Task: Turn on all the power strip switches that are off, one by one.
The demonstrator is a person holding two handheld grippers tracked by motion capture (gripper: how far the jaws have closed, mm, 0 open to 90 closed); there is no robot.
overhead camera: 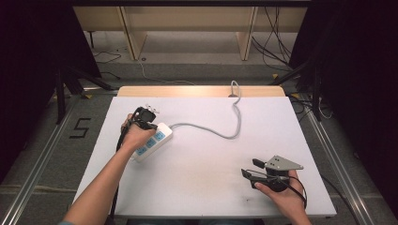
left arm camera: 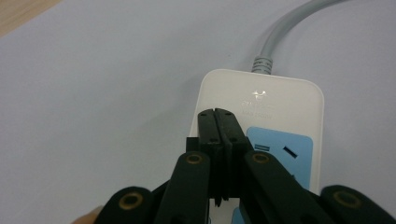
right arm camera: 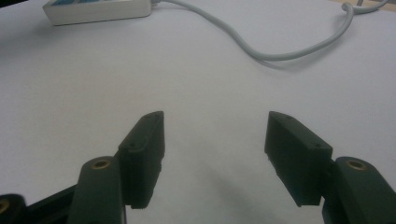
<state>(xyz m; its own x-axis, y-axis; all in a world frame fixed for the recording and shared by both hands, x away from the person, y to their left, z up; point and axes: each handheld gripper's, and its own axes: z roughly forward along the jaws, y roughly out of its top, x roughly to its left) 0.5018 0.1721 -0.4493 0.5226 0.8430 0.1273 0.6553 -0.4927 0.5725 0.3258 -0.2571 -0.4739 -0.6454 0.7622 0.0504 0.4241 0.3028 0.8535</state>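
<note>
- The power strip [overhead camera: 152, 142] lies left of centre on the white table [overhead camera: 206, 187], its grey cord [overhead camera: 220, 131] looping off to the far edge.
- The left gripper [left arm camera: 218, 119] is clenched, jaws pressed flat together with nothing between them, tips resting over the strip's cord end just beside a blue socket [left arm camera: 280, 156].
- The right gripper [overhead camera: 249, 168] sits near the right corner, well apart from the strip, jaws spread wide and empty.
- Risk: the strip is light and nothing pins it; a push from the closed tips could likely slide or swivel it across the smooth table.
- Risk: the cord's slack loop could drag or catch at the table's far edge if the strip shifts.
- Risk: the closed tips may slip off the smooth casing, since they only bear on it.
- The left gripper view gives the jaws' meeting line and the socket slots; the high view blurs both under the left hand [overhead camera: 133, 136].
- The right gripper view shows the strip [right arm camera: 95, 11] side-on and the cord [right arm camera: 261, 51] lying flat on the table.
- The high view alone sets both hands and the cord's whole run in one frame.
</note>
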